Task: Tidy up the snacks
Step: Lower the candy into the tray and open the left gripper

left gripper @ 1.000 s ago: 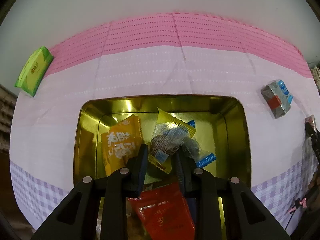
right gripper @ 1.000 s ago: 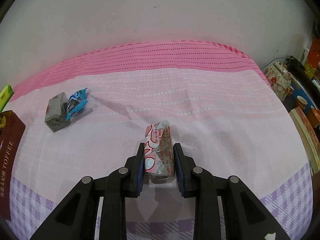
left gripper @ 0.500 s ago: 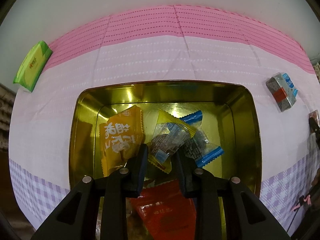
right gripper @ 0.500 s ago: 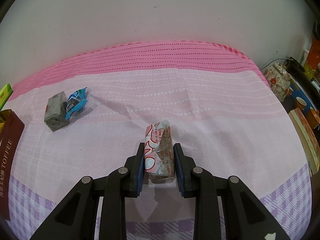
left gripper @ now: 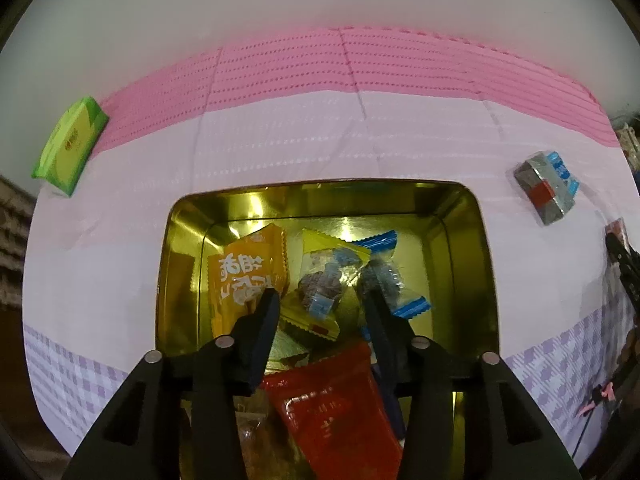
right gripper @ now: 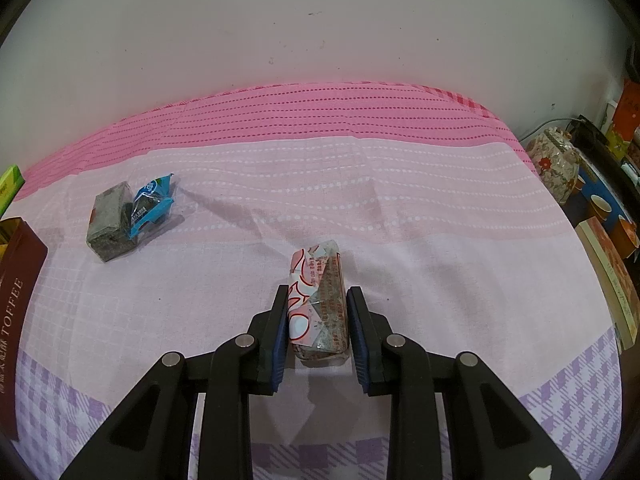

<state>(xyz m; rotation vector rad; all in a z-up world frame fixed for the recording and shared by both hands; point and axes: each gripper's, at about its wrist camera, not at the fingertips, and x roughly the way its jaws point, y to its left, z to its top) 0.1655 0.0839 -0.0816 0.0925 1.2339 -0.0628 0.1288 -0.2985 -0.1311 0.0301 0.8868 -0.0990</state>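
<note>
My left gripper is open above the gold tin. A yellow-edged snack packet lies free in the tin between the spread fingers. An orange packet, blue-ended packets and a red packet also lie in the tin. My right gripper is shut on a pink-and-white wrapped snack bar on the pink cloth. A grey-and-blue wrapped snack lies to the left; it also shows in the left wrist view.
A green packet lies at the cloth's far left edge. The tin's brown side marked TOFFEE stands at the left of the right wrist view. A floral teapot, cups and books crowd the right edge. A wall stands behind.
My left gripper has opened and let go of the yellow-edged packet, which now lies in the tin. My right gripper still grips the pink-and-white bar in place.
</note>
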